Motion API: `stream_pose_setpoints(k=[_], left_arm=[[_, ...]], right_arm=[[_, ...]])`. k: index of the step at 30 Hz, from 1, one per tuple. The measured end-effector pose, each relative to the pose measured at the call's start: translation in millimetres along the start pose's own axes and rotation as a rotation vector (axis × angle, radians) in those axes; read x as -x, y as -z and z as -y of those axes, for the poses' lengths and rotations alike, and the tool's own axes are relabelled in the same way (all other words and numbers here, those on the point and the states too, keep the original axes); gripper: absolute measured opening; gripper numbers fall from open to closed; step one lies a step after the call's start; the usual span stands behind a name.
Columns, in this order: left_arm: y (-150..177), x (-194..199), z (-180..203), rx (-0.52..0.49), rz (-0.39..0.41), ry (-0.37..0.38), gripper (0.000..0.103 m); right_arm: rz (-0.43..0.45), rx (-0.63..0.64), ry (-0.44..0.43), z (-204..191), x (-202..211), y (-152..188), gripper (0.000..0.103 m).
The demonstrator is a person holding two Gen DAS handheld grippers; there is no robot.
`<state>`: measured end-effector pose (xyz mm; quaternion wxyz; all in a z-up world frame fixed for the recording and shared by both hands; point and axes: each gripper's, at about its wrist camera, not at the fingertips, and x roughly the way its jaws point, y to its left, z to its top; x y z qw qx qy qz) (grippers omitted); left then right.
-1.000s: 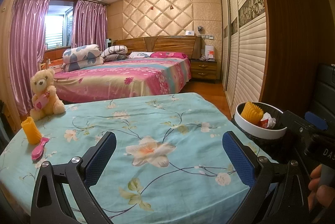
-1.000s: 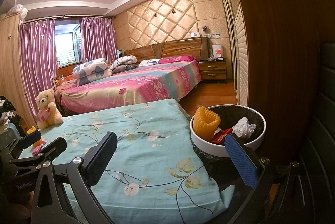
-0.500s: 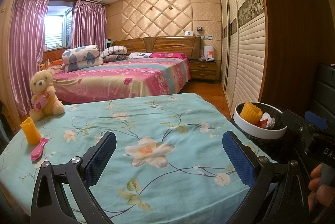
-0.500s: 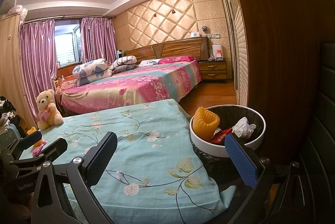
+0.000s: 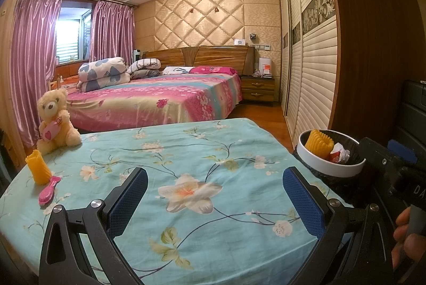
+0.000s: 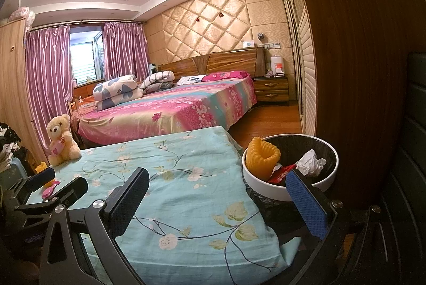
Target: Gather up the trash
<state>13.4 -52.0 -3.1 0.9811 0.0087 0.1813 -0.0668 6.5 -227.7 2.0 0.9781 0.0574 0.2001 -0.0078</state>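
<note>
A white-rimmed trash bin point(image 6: 266, 191) with a black liner stands at the table's right edge. It holds a yellow foam net sleeve point(image 6: 262, 157), a red wrapper point(image 6: 282, 173) and crumpled white paper point(image 6: 310, 162). The bin also shows in the left wrist view point(image 5: 330, 170). A second yellow foam sleeve point(image 5: 38, 167) stands upright at the table's far left, next to a pink hairbrush point(image 5: 49, 190). My left gripper point(image 5: 215, 194) is open and empty over the floral tablecloth. My right gripper point(image 6: 218, 197) is open and empty, its right finger in front of the bin.
The table wears a light-blue floral cloth point(image 5: 186, 151). A teddy bear point(image 5: 54, 122) sits at its far left corner. Behind are a bed point(image 5: 159, 98), a nightstand point(image 5: 258, 88), pink curtains, and a brown wardrobe wall point(image 6: 359, 72) to the right of the bin.
</note>
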Motion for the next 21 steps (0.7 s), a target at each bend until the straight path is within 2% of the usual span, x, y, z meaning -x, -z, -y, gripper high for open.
stream_pose_setpoints(k=[9,21], left_arm=[[-0.1,-1.6,-0.2,0.0,-0.003,0.003,0.102],[2.1,-16.8,-8.9,0.013,-0.031,0.008,0.102]], right_arm=[[-0.005,-0.004,-0.002,-2.1,1.3,0.3,0.103],[-0.06,-0.022,-0.007,-7.7,-7.6,5.4,0.103]])
